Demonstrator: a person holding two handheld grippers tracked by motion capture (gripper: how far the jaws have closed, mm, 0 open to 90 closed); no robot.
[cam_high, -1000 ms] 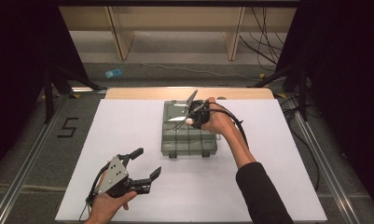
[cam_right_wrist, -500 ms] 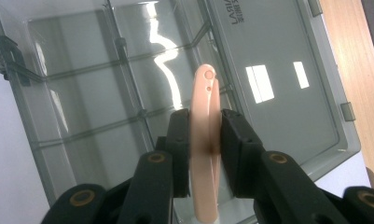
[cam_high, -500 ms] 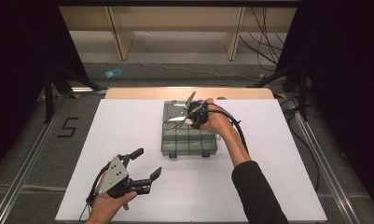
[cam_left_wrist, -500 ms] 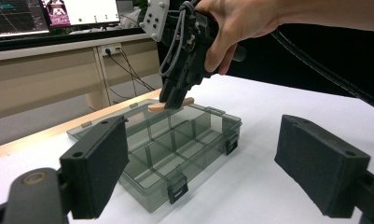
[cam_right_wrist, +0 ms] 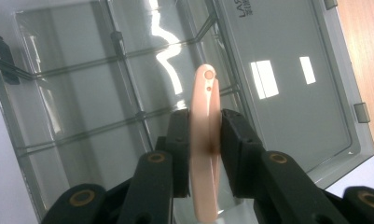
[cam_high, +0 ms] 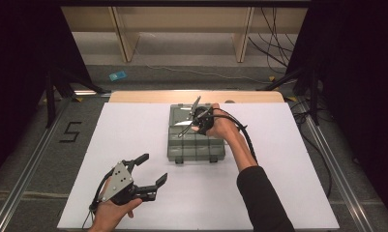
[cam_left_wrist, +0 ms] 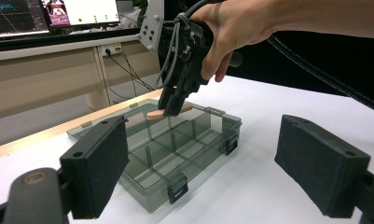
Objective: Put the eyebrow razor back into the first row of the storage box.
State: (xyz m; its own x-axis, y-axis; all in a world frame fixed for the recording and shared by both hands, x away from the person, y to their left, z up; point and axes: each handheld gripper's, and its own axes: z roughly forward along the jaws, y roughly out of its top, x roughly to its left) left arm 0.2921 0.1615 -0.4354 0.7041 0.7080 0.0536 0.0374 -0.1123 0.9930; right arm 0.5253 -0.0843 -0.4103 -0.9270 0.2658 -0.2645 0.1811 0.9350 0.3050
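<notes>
Right tongs (cam_high: 189,117) over the compartment box (cam_high: 195,145); left tongs (cam_high: 150,170) nearer, left.

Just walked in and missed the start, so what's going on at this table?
A person works with two handheld grippers. The right gripper is shut on a flat peach-coloured piece, holding it above the grey compartment box, which lies open on the white table. The left gripper is open, holding nothing, near the table's front.

Glossy translucent grey plastic box (cam_right_wrist: 287,70), matt white tabletop (cam_high: 133,135)
</notes>
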